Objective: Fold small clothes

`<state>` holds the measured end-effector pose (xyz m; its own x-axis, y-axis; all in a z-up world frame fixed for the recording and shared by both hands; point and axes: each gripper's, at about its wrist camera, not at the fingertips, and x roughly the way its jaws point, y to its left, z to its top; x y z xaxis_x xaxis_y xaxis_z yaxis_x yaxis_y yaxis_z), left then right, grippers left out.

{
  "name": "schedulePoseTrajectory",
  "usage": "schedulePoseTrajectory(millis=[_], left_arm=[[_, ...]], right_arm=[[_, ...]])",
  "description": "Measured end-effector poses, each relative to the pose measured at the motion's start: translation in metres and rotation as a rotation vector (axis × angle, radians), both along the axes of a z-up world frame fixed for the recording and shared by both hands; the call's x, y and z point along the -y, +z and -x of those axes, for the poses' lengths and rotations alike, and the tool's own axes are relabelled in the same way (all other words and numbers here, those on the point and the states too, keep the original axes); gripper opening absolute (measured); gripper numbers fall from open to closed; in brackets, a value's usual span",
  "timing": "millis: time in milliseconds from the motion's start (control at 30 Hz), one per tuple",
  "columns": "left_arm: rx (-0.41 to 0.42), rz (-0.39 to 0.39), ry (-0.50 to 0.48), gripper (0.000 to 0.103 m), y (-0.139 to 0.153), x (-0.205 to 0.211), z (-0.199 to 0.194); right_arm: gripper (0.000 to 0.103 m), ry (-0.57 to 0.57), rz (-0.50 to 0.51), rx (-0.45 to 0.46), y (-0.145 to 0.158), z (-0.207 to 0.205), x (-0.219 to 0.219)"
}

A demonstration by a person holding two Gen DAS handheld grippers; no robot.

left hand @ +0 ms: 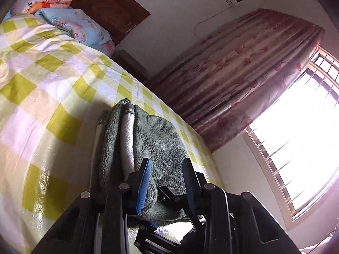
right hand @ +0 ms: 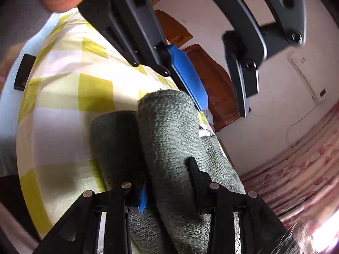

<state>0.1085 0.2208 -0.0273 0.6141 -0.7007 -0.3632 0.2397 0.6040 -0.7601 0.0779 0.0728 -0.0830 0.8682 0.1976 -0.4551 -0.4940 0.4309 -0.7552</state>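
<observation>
A grey-green knitted garment (left hand: pixel 156 139) with a white lining lies folded in layers on the yellow-and-white checked bed cover (left hand: pixel 53 80). My left gripper (left hand: pixel 167 165) has its jaws apart around a fold of the knit. In the right wrist view the same garment (right hand: pixel 169 131) shows as two rolled folds. My right gripper (right hand: pixel 169 173) is shut on the nearer fold. The left gripper (right hand: pixel 222 89) also shows there, above the garment's far end, with its fingers apart and its blue pad (right hand: pixel 188 78) touching the knit.
Pillows and a folded quilt (left hand: pixel 74 23) lie at the head of the bed by a wooden headboard (left hand: pixel 110 6). The bed edge runs along a floral curtain (left hand: pixel 243 67) and a bright barred window (left hand: pixel 300 127). A dark flat object (right hand: pixel 24 72) lies on the cover.
</observation>
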Motion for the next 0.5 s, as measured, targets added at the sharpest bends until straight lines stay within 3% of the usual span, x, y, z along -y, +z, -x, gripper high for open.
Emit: schedulePoseTrajectory(millis=[33, 67, 100, 200, 300, 367, 467, 500], left_arm=[[0.002, -0.009, -0.003, 0.030, 0.001, 0.002, 0.000], [0.007, -0.019, -0.005, 0.030, 0.004, 0.004, 0.001], [0.014, -0.030, -0.006, 0.030, 0.008, 0.006, 0.002], [0.058, -0.076, -0.020, 0.030, 0.027, 0.014, 0.006], [0.102, -0.109, -0.056, 0.030, 0.043, 0.026, 0.013], [0.122, -0.138, -0.089, 0.031, 0.049, 0.038, 0.016], [0.142, -0.204, -0.142, 0.031, 0.051, 0.063, 0.018], [0.147, -0.233, -0.150, 0.031, 0.050, 0.071, 0.017]], right_arm=[[0.035, 0.003, -0.004, -0.014, 0.002, -0.001, 0.002], [0.077, 0.011, -0.019, -0.039, 0.007, -0.001, 0.004], [0.103, 0.032, -0.043, -0.074, 0.015, 0.001, 0.007], [0.103, 0.164, -0.138, -0.184, 0.049, 0.025, 0.020], [0.103, 0.234, -0.315, -0.273, 0.086, 0.037, 0.062], [0.103, 0.203, -0.434, -0.298, 0.103, 0.035, 0.097], [0.103, 0.052, -0.569, -0.310, 0.113, 0.018, 0.149], [0.035, -0.007, -0.626, -0.327, 0.116, 0.010, 0.164]])
